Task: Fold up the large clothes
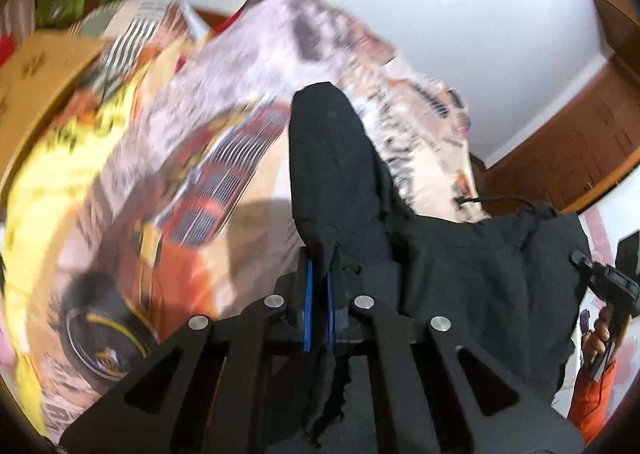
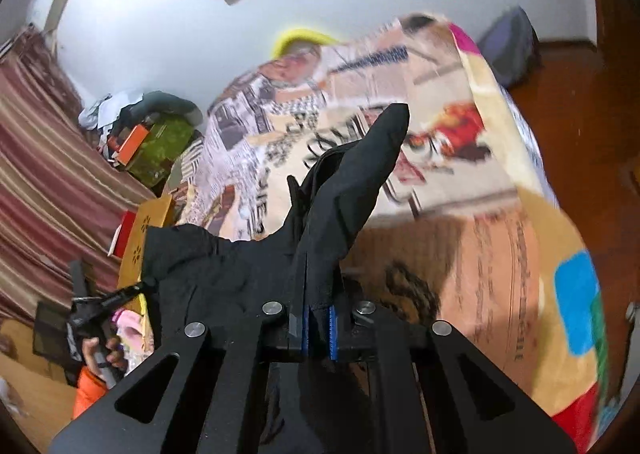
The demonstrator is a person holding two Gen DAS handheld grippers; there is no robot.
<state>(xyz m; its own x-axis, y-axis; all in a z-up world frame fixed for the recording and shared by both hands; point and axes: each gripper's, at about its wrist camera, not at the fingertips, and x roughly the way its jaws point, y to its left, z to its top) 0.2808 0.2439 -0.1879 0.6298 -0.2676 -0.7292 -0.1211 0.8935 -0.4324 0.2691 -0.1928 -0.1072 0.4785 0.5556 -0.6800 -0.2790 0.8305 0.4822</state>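
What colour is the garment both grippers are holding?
Black, plain with no print; the garment shows best in the right wrist view.

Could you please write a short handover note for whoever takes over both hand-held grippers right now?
Left hand-held gripper: shut on an edge of the black fabric garment.
Right hand-held gripper: shut on another edge of the same garment.
The garment hangs stretched between the two, lifted above the colourful printed bedspread.
Done: both edges gripped and the garment raised.
Left: no fold is visible yet; probably lay it flat on the bedspread, then fold.
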